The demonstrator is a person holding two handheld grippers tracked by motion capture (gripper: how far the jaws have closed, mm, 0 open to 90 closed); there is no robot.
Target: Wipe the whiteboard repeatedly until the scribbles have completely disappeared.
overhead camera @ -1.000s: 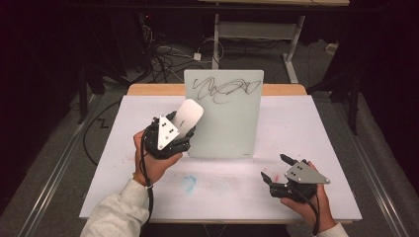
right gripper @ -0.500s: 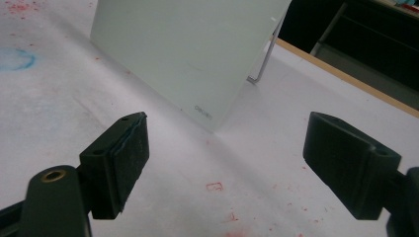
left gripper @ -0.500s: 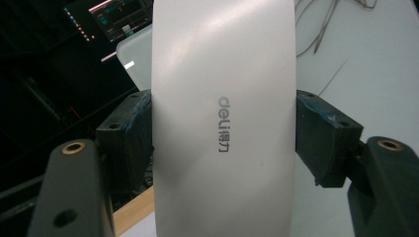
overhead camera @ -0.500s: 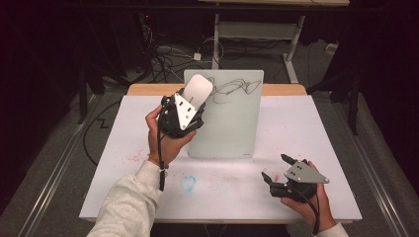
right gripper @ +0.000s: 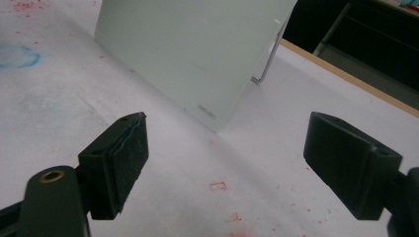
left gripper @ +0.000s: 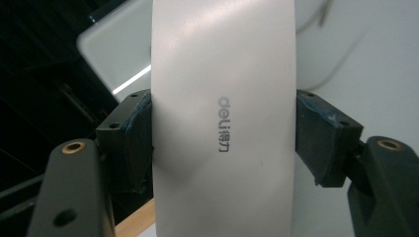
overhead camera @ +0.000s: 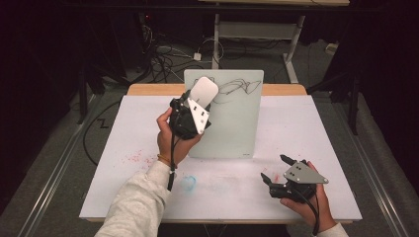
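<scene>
White eraser [left gripper: 222, 118] clamped betw. left tool [overhead camera: 190, 114] jaws, at board [overhead camera: 232, 123].

The eraser [left gripper: 222, 118] looks like smooth white plastic with a soft satin sheen and grey printed lettering. The tongs [left gripper: 222, 133] gripping it are matt black plastic with brass-looking inserts. The glass-like board [overhead camera: 232, 116] mid-frame is pale and smooth, the bench [overhead camera: 321, 133] matt white, stained, with a wood edge.

Spread fingers [right gripper: 126, 163] — tilted whiteboard [right gripper: 188, 49] beyond

Table [overhead camera: 316, 128] brightly lit, surroundings dark; close eraser [left gripper: 222, 118] soft-focused.
</scene>
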